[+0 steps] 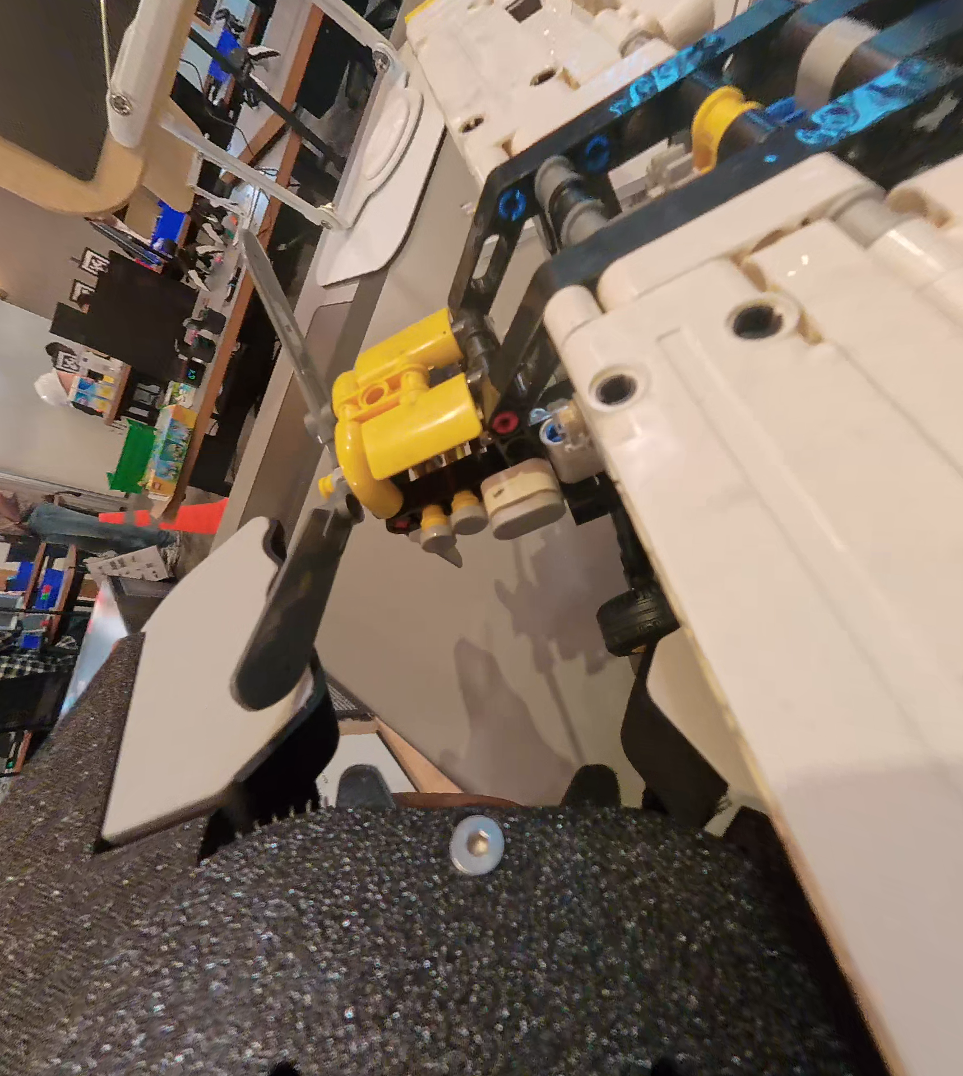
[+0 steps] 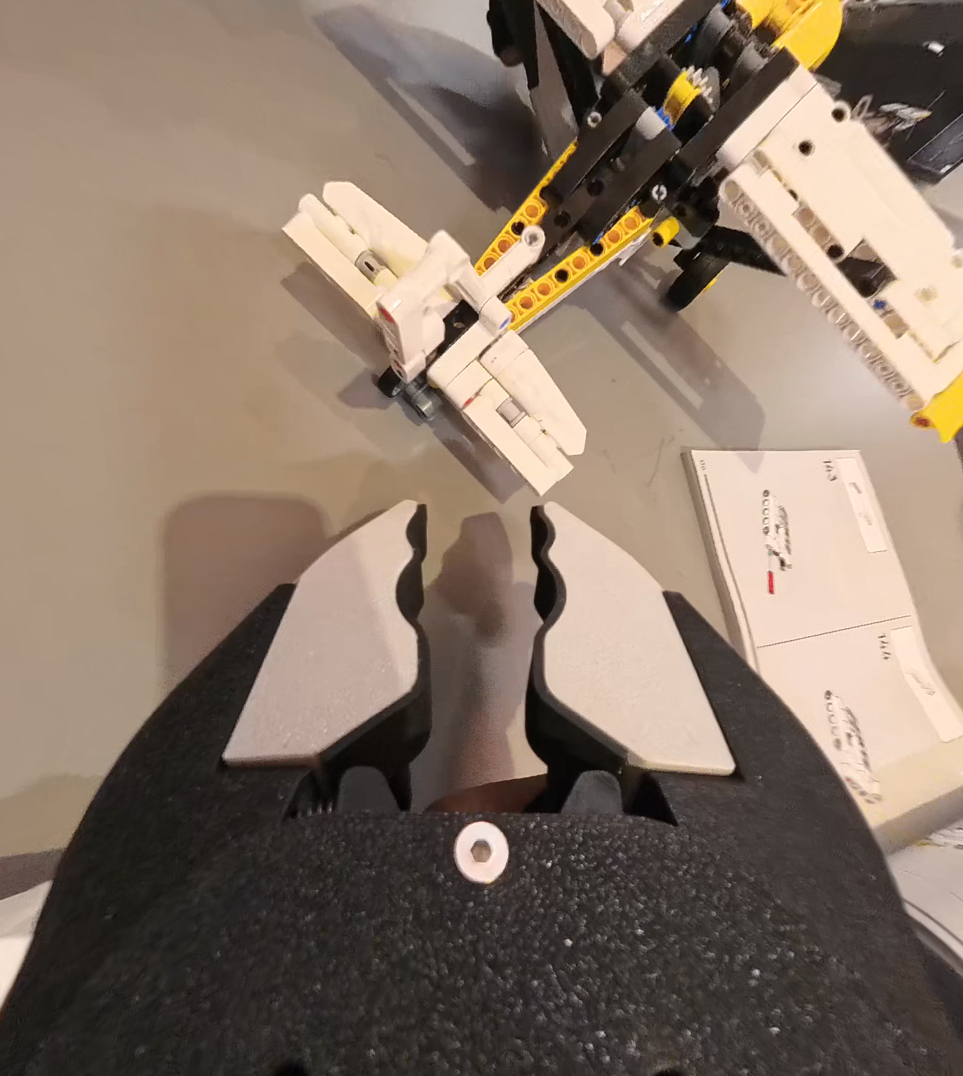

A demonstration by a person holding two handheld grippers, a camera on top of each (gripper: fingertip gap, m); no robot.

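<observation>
— Left gripper (image 1: 456, 669)? From its own camera?
— Spread wide, gripping nothing. A black propeller blade (image 1: 287, 611) crosses its left finger (image 1: 199, 687); the model plane's white wing (image 1: 788, 524) covers the right one.
— And the right wrist view?
— Right gripper (image 2: 478, 524) stands narrowly parted and bare over the grey table (image 2: 118, 291), just short of the plane's white tail (image 2: 502, 402). A booklet (image 2: 817, 582) lies beside it.

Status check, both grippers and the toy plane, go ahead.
Left gripper open wide beside plane's wing. Right gripper open, nothing held, near plane's tail. Booklet at right.
</observation>
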